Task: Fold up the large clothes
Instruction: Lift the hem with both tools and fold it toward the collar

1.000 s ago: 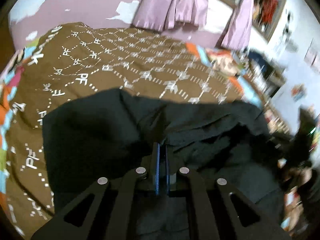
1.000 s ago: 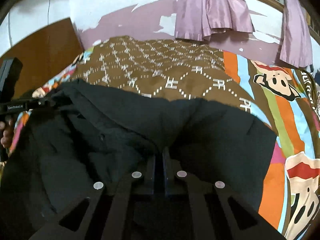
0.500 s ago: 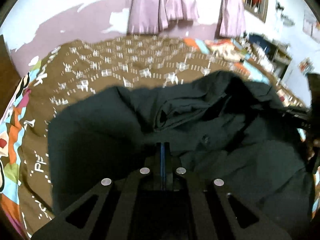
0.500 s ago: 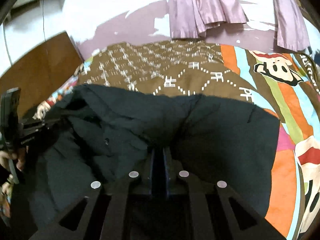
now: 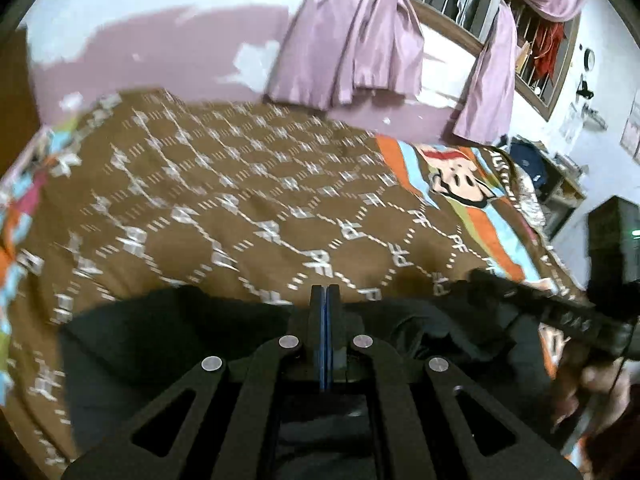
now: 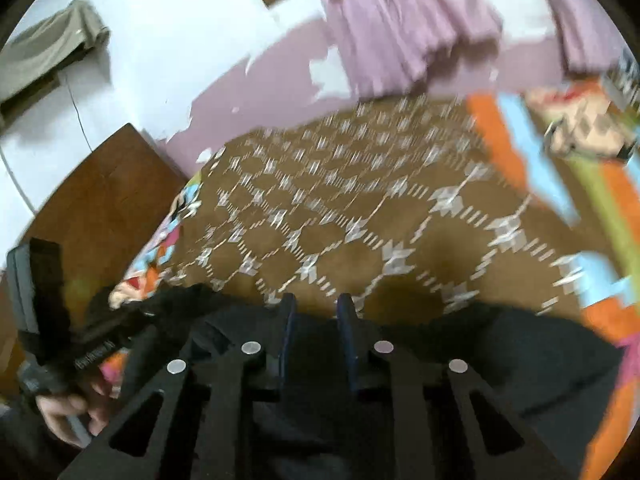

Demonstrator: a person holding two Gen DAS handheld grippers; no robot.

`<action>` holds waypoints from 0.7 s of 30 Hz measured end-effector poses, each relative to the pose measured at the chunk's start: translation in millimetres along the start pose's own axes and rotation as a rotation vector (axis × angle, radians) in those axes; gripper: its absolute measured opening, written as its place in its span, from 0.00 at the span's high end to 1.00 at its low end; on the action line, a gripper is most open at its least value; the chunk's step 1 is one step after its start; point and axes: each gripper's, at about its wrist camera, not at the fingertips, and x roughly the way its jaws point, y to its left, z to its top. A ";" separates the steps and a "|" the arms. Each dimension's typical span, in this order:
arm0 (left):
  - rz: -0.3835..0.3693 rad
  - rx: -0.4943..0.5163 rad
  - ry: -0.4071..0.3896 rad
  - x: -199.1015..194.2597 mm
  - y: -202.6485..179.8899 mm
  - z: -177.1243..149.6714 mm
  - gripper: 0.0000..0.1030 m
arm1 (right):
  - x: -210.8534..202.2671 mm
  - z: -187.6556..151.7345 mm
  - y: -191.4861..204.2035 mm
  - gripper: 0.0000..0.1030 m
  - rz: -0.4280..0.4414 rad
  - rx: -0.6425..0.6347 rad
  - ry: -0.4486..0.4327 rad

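Overhead, lilac curtains above patterned bedspread

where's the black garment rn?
The black garment lies along the near edge of the brown patterned bedspread, low in both wrist views, directly under the left tongs and right tongs.

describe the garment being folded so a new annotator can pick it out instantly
Start at the bed, covered by a brown bedspread with a white geometric pattern and bright cartoon stripes along its edges. At its near edge, just ahead of both grippers, lies the black garment, rumpled. It is the only plain, dark cloth there; the purple curtains hang on the far wall.
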 end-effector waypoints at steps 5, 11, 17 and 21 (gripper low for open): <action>-0.126 0.074 0.110 11.8 -3.7 -13.8 1.00 | 19.6 -29.7 3.4 0.83 0.022 -0.087 0.125; -0.154 0.185 0.300 25.3 -3.4 -48.5 1.00 | 32.1 -42.5 -9.9 0.85 0.057 -0.050 0.302; -0.099 0.238 0.433 49.5 -6.2 -72.1 1.00 | 57.8 -64.3 8.3 0.88 -0.077 -0.255 0.446; -0.057 0.263 0.457 60.3 -5.4 -89.8 1.00 | 71.0 -78.4 3.2 0.89 -0.106 -0.259 0.434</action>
